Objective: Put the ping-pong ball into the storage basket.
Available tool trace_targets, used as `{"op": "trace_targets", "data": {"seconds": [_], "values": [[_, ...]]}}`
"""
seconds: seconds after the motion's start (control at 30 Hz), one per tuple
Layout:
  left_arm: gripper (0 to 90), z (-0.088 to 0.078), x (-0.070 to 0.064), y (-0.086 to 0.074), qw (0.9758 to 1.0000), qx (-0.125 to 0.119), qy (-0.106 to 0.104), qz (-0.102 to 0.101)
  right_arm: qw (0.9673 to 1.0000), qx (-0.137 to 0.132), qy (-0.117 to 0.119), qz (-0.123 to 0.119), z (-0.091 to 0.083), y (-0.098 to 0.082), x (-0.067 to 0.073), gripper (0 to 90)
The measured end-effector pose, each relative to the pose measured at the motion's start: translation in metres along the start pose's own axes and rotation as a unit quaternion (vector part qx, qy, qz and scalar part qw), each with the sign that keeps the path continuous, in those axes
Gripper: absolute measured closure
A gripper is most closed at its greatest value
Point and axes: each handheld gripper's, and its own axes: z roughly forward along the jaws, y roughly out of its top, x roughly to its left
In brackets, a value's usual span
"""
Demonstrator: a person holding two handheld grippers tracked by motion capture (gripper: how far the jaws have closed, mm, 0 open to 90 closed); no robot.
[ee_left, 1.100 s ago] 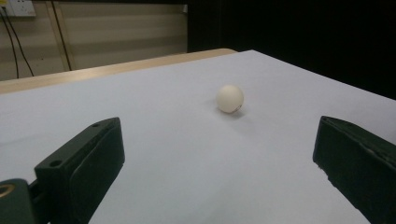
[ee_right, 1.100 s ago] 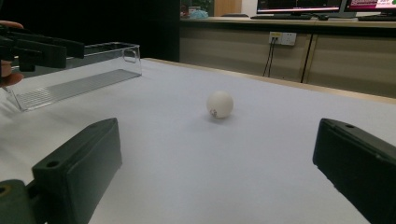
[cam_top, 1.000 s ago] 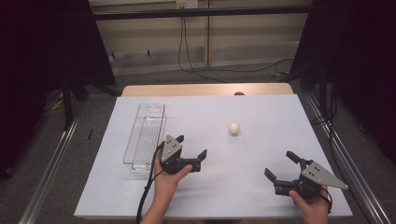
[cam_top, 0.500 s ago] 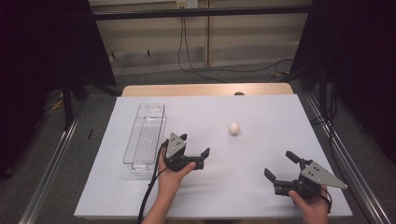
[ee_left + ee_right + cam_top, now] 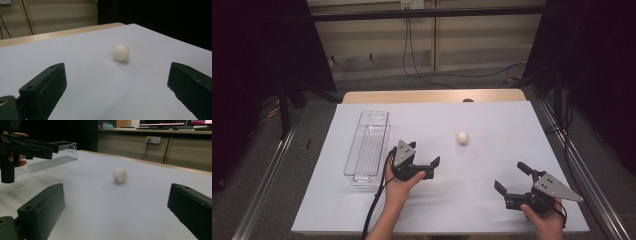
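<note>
— Where is the white ball [image 5: 462,137] seen?

— It is seen resting on the white sheet [image 5: 492,120] that covers the bench [image 5: 432,95], a little right of the sheet's middle, touched by nothing. In the left tool's view the ball [image 5: 121,52] is seen ahead at about 12 o'clock, between the lines of the two black jaws but well beyond them.

— How is the left tool [image 5: 422,162] held?

— It is held released, jaws wide apart, at about 7 o'clock from the ball and near it, with nothing grasped.

— And the right tool [image 5: 512,179]?

— It is likewise spread wide and empty, at about 5 o'clock from the ball and farther off. In its view the ball [image 5: 119,175] is seen ahead.

— What else is found on the bench?

— A clear plastic tray [image 5: 368,145] is laid lengthwise at about 9 o'clock from the ball, just beside the left tool.
</note>
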Motion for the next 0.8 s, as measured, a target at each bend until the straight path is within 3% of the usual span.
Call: {"op": "trace_targets", "data": {"seconds": [0.8], "values": [[2.4,0.021,-0.004,0.005,0.9999,0.012,-0.004,0.003,1.0,0.001,0.003,-0.002,-0.001,0.001,0.0,0.7]]}}
